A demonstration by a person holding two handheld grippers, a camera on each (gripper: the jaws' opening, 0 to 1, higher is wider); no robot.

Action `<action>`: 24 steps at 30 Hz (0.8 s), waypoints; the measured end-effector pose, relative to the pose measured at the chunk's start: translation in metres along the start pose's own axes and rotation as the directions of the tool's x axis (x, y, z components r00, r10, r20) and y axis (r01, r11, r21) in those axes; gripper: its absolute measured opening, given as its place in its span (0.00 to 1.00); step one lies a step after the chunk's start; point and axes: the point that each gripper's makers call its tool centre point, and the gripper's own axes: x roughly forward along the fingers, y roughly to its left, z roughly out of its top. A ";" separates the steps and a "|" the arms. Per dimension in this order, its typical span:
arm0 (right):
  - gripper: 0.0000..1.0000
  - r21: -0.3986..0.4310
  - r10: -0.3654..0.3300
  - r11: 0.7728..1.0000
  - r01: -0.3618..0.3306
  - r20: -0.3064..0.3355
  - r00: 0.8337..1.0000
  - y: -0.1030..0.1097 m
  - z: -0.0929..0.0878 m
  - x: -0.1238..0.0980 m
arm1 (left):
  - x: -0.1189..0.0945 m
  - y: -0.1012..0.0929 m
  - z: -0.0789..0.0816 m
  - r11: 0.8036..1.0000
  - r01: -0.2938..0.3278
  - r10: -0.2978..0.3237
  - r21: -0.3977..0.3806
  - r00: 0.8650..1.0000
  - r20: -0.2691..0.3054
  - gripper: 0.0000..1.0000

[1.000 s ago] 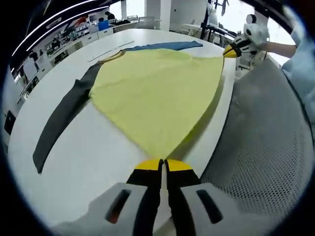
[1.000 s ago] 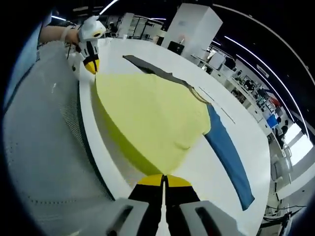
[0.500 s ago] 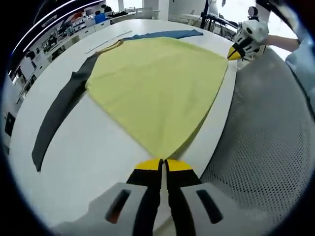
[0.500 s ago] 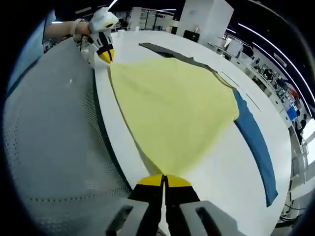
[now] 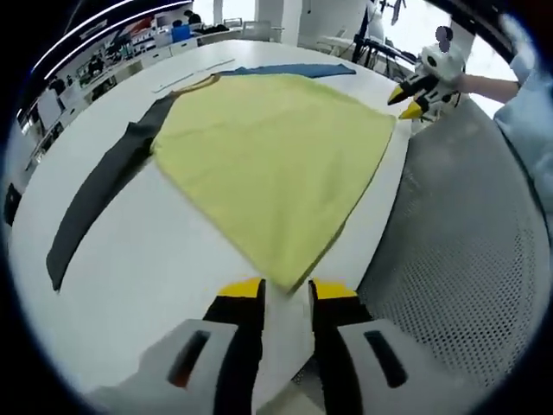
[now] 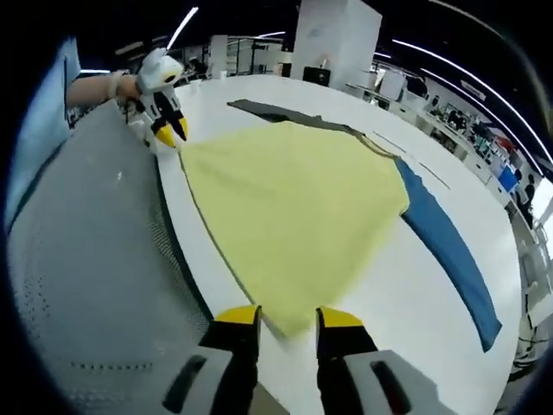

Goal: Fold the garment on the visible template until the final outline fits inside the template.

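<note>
In the left gripper view the left gripper stands parted, empty — a corner of the yellow-bodied garment with one grey and one blue sleeve lies just ahead of its tips, spread flat on the white round table. The right gripper is likewise agape, the opposite hem corner just before it.

Both my grippers have jaws parted, gripping nothing. Left gripper is low over the near edge, yellow tips apart; it's also seen at far left in the right gripper view, my bare forearm behind it. Right gripper likewise spread; it's also seen in the left gripper view at upper right, tips apart, in my hand.
</note>
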 end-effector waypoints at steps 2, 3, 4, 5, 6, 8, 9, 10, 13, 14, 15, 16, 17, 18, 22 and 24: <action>0.36 0.025 -0.003 1.000 0.003 0.035 0.999 -0.003 0.006 -0.002 | -0.004 0.004 0.009 1.000 -0.006 0.007 -0.018 0.998 0.055 0.35; 0.42 0.039 -0.008 0.999 0.007 0.050 0.999 -0.006 0.008 -0.002 | -0.006 0.005 0.013 1.000 -0.007 0.009 -0.021 0.997 0.078 0.41; 0.48 0.050 -0.009 0.999 0.006 0.064 0.998 -0.007 0.010 -0.003 | -0.008 0.008 0.018 0.999 -0.016 0.020 -0.043 0.994 0.107 0.48; 0.52 0.056 -0.010 0.998 0.006 0.078 0.997 -0.009 0.012 -0.003 | -0.009 0.010 0.021 0.998 -0.017 0.024 -0.057 0.992 0.125 0.53; 0.57 0.062 -0.020 0.998 0.015 0.087 0.996 -0.012 0.014 -0.004 | -0.012 0.010 0.027 0.998 -0.007 0.017 -0.064 0.987 0.160 0.56; 0.63 0.089 -0.026 0.996 0.016 0.111 0.994 -0.017 0.017 -0.004 | -0.014 0.013 0.033 0.995 -0.006 0.024 -0.095 0.980 0.197 0.64; 0.67 0.104 -0.032 0.994 0.019 0.125 0.992 -0.019 0.020 -0.004 | -0.016 0.015 0.037 0.994 -0.006 0.030 -0.107 0.975 0.220 0.68; 0.71 0.128 -0.039 0.991 0.022 0.135 0.990 -0.022 0.021 -0.005 | -0.017 0.016 0.041 0.993 -0.004 0.032 -0.117 0.970 0.241 0.75; 0.80 0.159 -0.071 0.986 0.045 0.159 0.985 -0.031 0.025 -0.006 | -0.020 0.022 0.049 0.989 -0.007 0.048 -0.146 0.959 0.281 0.92; 0.81 0.162 -0.076 0.986 0.049 0.165 0.983 -0.033 0.025 -0.007 | -0.021 0.023 0.051 0.988 -0.008 0.052 -0.153 0.956 0.288 0.96; 0.82 0.167 -0.080 0.985 0.052 0.165 0.983 -0.034 0.025 -0.007 | -0.021 0.028 0.054 0.984 -0.026 0.080 -0.176 0.949 0.304 0.99; 0.85 0.189 -0.088 0.980 0.055 0.171 0.981 -0.037 0.026 -0.008 | -0.022 0.027 0.054 0.986 -0.021 0.071 -0.166 0.950 0.303 0.99; 0.88 0.202 -0.093 0.978 0.057 0.177 0.980 -0.039 0.026 -0.008 | -0.023 0.028 0.055 0.985 -0.022 0.074 -0.169 0.948 0.308 0.99; 0.91 0.210 -0.100 0.976 0.061 0.180 0.979 -0.040 0.027 -0.008 | -0.024 0.028 0.057 0.985 -0.021 0.075 -0.174 0.946 0.315 0.99; 0.91 0.235 -0.127 0.968 0.083 0.177 0.976 -0.050 0.025 -0.010 | -0.024 0.028 0.060 0.985 -0.017 0.073 -0.172 0.943 0.323 0.99; 0.90 0.256 -0.148 0.962 0.099 0.178 0.973 -0.058 0.025 -0.012 | -0.022 0.028 0.059 0.985 -0.020 0.074 -0.170 0.946 0.315 0.99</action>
